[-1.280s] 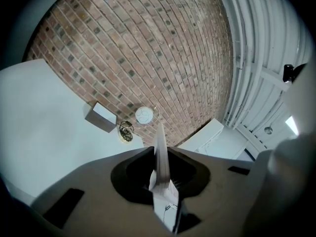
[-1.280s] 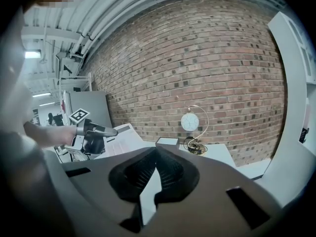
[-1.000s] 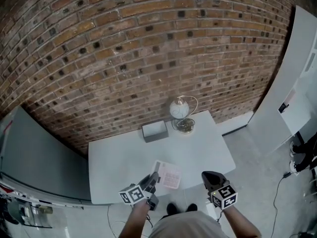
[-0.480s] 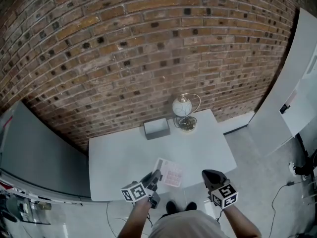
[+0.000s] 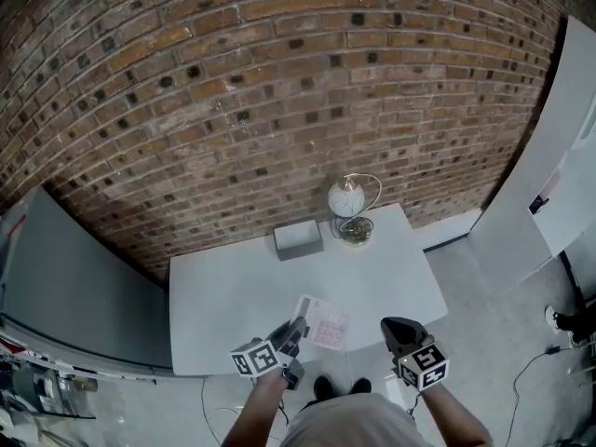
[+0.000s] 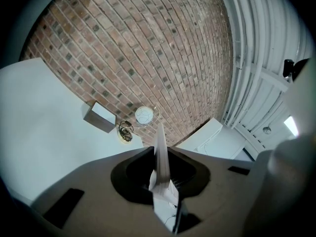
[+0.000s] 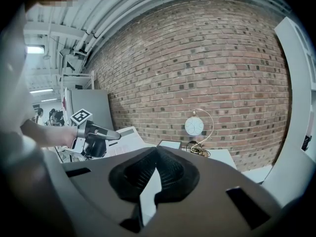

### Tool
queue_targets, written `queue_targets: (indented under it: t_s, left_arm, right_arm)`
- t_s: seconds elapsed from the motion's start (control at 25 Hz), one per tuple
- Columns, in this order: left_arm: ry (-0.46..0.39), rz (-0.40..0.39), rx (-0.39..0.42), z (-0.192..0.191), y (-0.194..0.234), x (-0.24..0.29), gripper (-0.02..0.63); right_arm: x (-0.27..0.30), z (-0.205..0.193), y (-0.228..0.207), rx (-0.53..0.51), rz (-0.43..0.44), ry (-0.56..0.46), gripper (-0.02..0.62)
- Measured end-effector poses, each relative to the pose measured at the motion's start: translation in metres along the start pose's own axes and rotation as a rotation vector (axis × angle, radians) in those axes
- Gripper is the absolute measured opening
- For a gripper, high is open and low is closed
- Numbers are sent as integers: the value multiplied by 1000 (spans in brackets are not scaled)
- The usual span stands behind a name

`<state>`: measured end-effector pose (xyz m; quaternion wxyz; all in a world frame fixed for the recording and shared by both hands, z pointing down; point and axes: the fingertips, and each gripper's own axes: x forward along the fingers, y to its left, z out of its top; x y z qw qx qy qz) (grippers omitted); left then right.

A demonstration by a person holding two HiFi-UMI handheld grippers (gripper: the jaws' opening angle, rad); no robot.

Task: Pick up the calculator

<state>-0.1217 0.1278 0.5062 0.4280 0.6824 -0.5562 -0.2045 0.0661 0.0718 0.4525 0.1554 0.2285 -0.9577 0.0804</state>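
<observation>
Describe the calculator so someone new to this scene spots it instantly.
White table against the brick wall; at its near edge, the left gripper is shut on a flat pale slab, the calculator. Unlike the grey box and globe lamp at the far edge, it shows a key grid.

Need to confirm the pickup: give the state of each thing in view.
calculator: gripped at its edge, tilted.
left tongs: shut on calculator.
right tongs: shut, empty.
globe lamp: upright on table, looks unlit.
grey box: resting on table.
</observation>
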Motion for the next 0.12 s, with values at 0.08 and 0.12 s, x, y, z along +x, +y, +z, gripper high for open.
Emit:
queue_targets:
  t_s: [0.08,0.12]
  left_arm:
    - [3,-2,-1,0,0,0,81]
    - [4,-3,-2,0,0,0,81]
  right_arm:
    - [1,2,2,-4,7,0,11]
    - [2,2,3,-6,9,-1,11]
